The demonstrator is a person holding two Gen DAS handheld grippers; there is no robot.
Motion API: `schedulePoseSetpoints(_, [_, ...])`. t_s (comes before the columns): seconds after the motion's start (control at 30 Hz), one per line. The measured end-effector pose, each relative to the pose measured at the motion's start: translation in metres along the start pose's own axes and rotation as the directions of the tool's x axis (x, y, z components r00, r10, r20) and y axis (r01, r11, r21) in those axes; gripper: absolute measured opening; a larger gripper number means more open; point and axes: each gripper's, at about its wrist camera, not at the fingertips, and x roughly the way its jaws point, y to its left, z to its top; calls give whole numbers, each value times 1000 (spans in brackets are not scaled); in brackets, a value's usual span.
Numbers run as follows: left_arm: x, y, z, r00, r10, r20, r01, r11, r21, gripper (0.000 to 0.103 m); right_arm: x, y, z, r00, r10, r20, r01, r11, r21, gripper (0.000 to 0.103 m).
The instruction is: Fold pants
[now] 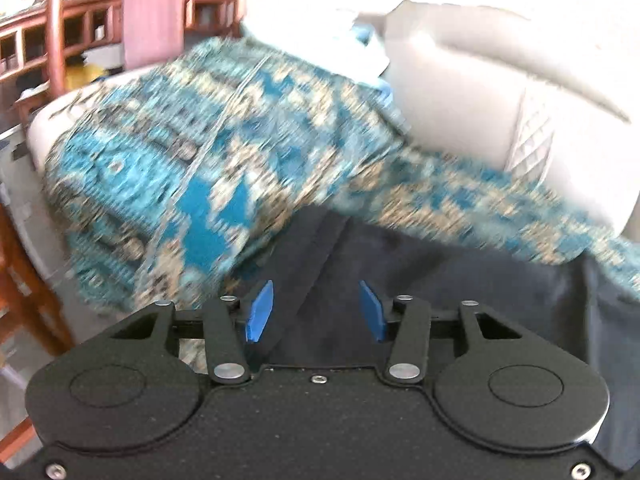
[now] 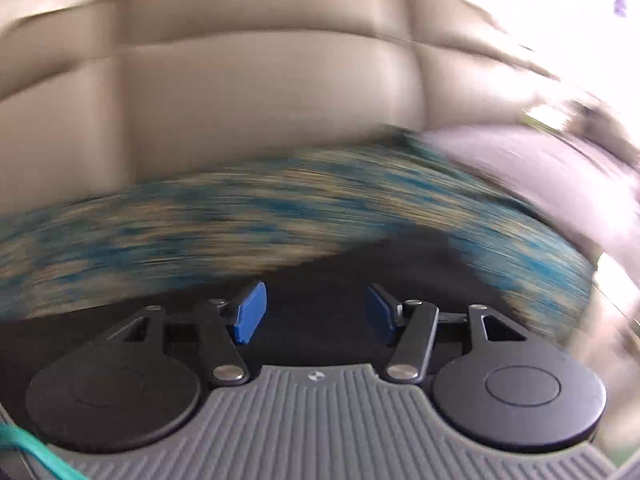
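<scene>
- Lying on a patterned teal and beige cover [image 1: 224, 148] spread over a pale sofa [image 1: 460, 92], the dark navy pants [image 1: 440, 288] fill the near part of the seat, close to its front edge.
- In the left wrist view a straight hem or waistband edge of the pants runs diagonally up from between the fingers toward the middle of the cover.
- The left gripper [image 1: 316, 312] hangs over the dark cloth with its blue pads [image 1: 259, 312] parted; the fabric shows in the gap, but neither pad presses on it, so nothing is held.
- The right gripper [image 2: 314, 314] also stands with its jaws apart, blue pads [image 2: 250, 314] clear of anything, the dark pants [image 2: 328, 276] lying below and in front of them.
- The right wrist view is heavily smeared, so the cover [image 2: 240, 216] reads only as teal and beige streaks, with the sofa's back cushions [image 2: 260, 92] behind it.
- Beyond the sofa's left end, in the left wrist view, stand a reddish wooden railing [image 1: 72, 28] and a pink upright [image 1: 154, 12].
- A teal cord [image 2: 28, 450] crosses the lower left corner of the right wrist view.
</scene>
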Motion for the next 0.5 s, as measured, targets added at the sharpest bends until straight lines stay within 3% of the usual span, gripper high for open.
schedulePoseSetpoints(0.07, [9, -6, 3, 999, -51, 16, 51, 999, 9, 38, -12, 53, -7, 988, 155, 24, -151, 983, -108, 73])
schedulePoseSetpoints(0.1, [14, -8, 4, 997, -74, 25, 73, 997, 6, 34, -19, 83, -14, 970, 240, 25, -233, 958, -165, 73])
schedulePoseSetpoints(0.17, [33, -10, 5, 992, -121, 26, 122, 992, -13, 26, -32, 137, -30, 924, 383, 8, -369, 895, -252, 73])
schedulePoseSetpoints(0.27, [64, -14, 6, 991, -131, 22, 131, 991, -10, 26, -51, 213, -59, 837, 543, -64, -529, 775, -346, 73])
schedulePoseSetpoints(0.37, [98, -16, 4, 996, -85, -8, 86, 996, 10, 25, -70, 268, -88, 785, 610, -106, -589, 684, -430, 73])
schedulePoseSetpoints(0.5, [121, -10, -4, 997, -73, -1, 73, 997, 5, 25, -83, 312, -116, 747, 648, -145, -622, 605, -497, 72])
